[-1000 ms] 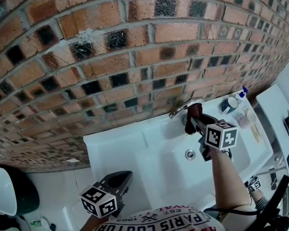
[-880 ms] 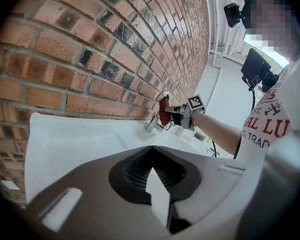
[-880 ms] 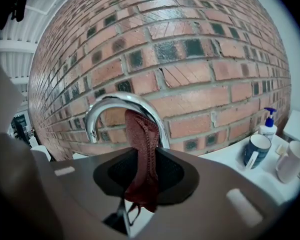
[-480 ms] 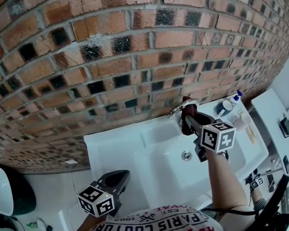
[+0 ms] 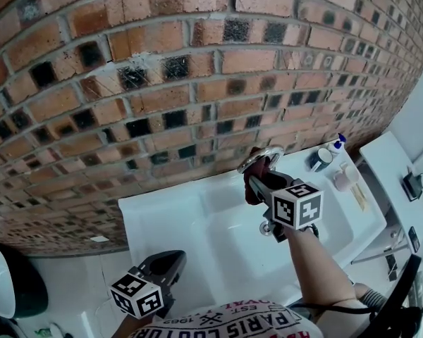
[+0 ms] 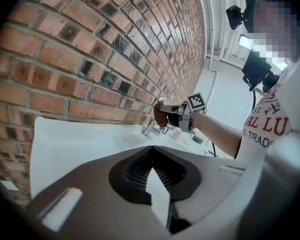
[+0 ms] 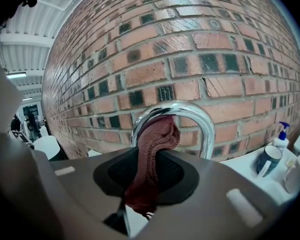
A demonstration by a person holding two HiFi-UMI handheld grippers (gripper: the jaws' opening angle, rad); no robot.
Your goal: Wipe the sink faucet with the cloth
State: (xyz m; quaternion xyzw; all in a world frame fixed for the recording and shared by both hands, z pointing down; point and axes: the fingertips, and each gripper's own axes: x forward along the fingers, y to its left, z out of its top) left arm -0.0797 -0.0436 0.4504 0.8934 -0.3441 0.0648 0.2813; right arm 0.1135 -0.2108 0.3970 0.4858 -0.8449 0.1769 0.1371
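A chrome arched faucet point(image 5: 262, 157) stands at the back of the white sink point(image 5: 176, 217), against the brick wall. My right gripper point(image 5: 259, 183) is shut on a dark red cloth point(image 5: 254, 186) and presses it against the faucet. In the right gripper view the cloth point(image 7: 158, 136) runs from between the jaws up under the faucet's arch point(image 7: 192, 113). My left gripper point(image 5: 168, 265) hangs low at the sink's front left corner, far from the faucet, with its jaws together and nothing held. The left gripper view shows the left gripper point(image 6: 154, 173), and the cloth point(image 6: 161, 116) in the distance.
A dark mug point(image 5: 317, 160), a soap pump bottle point(image 5: 336, 144) and pale cups point(image 5: 343, 179) stand on the sink's right ledge. The drain point(image 5: 266, 229) lies below my right gripper. The brick wall point(image 5: 162, 83) rises directly behind the faucet. A white counter point(image 5: 398, 167) is further right.
The right gripper has slid the cloth leftward and slightly down along the faucet. The head view has shifted a little. The left gripper has barely moved.
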